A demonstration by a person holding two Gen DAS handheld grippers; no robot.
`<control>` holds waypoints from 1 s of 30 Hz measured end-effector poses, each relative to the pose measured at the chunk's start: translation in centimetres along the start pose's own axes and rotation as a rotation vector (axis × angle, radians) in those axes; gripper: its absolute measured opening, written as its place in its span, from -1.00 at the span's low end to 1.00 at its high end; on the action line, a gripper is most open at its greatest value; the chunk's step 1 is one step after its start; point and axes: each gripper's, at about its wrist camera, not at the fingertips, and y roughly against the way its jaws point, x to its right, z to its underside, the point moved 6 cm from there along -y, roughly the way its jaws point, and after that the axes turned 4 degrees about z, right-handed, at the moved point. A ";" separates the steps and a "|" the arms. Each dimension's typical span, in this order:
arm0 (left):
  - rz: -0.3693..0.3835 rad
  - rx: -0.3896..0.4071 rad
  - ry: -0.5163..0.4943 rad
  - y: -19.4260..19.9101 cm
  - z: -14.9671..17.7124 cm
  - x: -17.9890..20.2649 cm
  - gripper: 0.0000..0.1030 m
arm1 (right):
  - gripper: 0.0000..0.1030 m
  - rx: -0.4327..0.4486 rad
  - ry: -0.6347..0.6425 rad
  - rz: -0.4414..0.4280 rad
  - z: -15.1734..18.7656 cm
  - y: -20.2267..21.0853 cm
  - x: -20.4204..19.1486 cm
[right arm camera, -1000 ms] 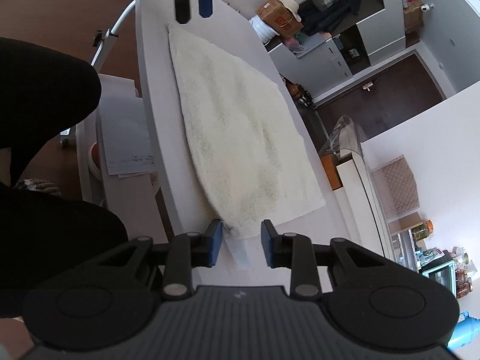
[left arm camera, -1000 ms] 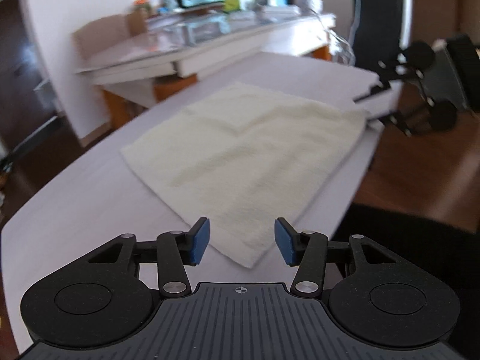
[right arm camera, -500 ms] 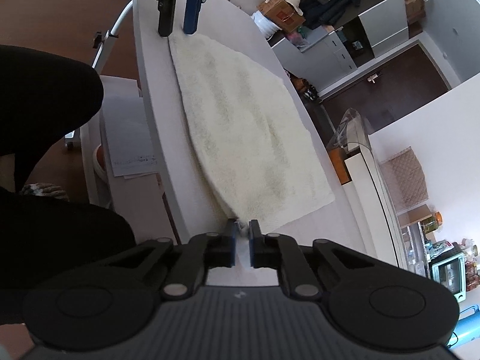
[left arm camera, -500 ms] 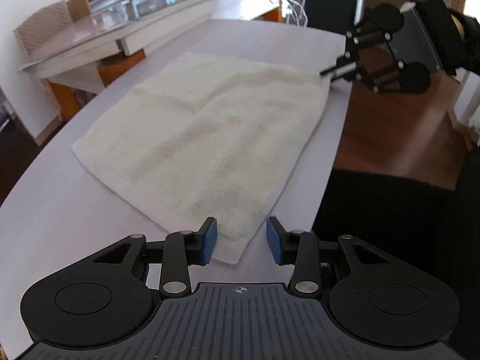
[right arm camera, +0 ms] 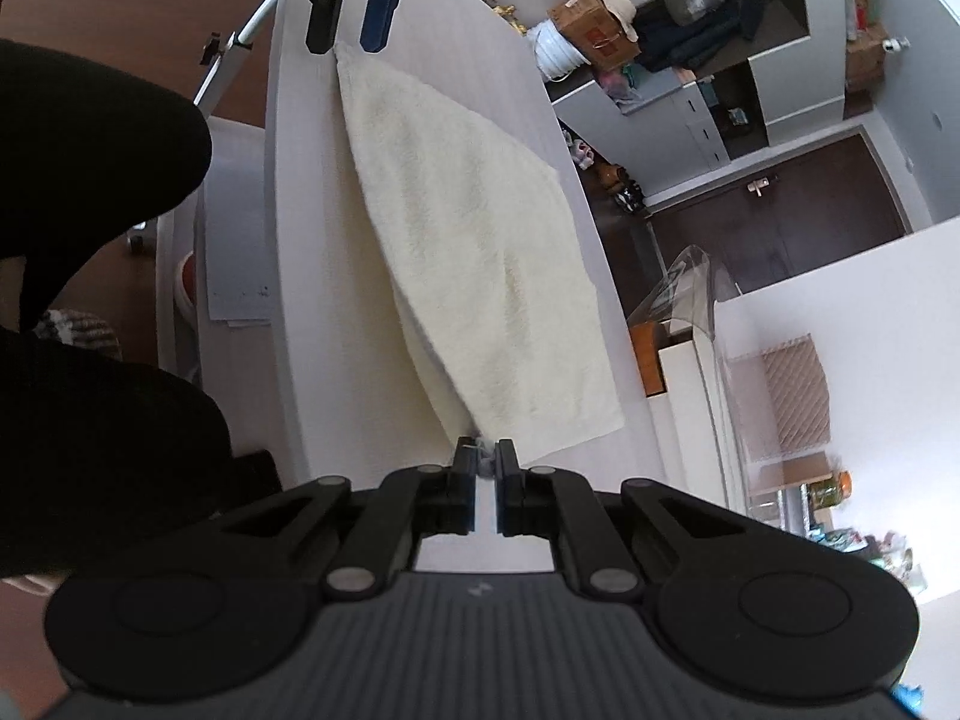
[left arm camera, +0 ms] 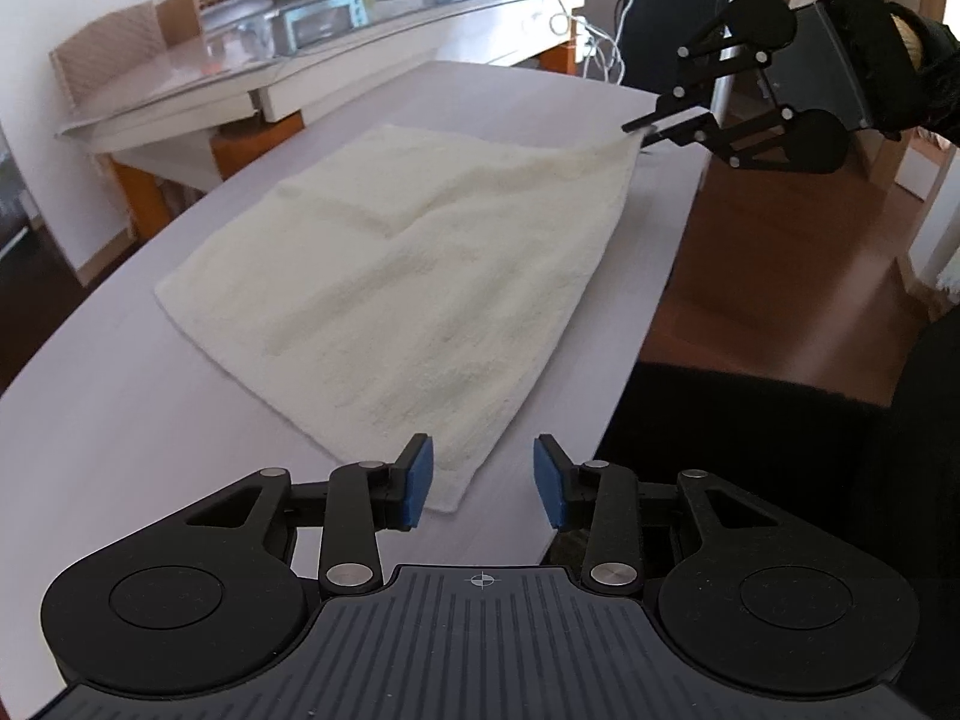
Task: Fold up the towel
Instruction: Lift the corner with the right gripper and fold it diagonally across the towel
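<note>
One towel (left arm camera: 414, 276) corner now lifted by right claw (right arm camera: 486, 468)

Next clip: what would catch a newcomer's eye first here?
The cream towel spread across the pale table, its far corner pinched and lifted by the right claw. Nearer, the left claw stands open around the towel's near corner, not yet gripping.

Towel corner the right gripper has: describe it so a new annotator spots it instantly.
Start at the white table; a cream towel lies spread on it. Follow the towel's edge nearest the person to the end away from the open left gripper. That corner is the only one lifted off the table, pinched in the right gripper.
</note>
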 end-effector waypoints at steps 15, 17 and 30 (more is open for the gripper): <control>-0.193 0.104 0.307 0.4 0.1 -3.3 -0.19 | -0.87 -0.021 -0.003 -0.028 0.0 0.0 -0.1; -0.240 0.079 0.278 0.1 0.2 -3.0 -0.19 | -0.87 -0.021 -0.008 -0.026 0.0 0.0 0.2; -0.432 0.035 0.377 0.5 0.5 -1.0 -0.09 | -0.88 0.023 -0.021 -0.109 -0.9 -1.4 4.7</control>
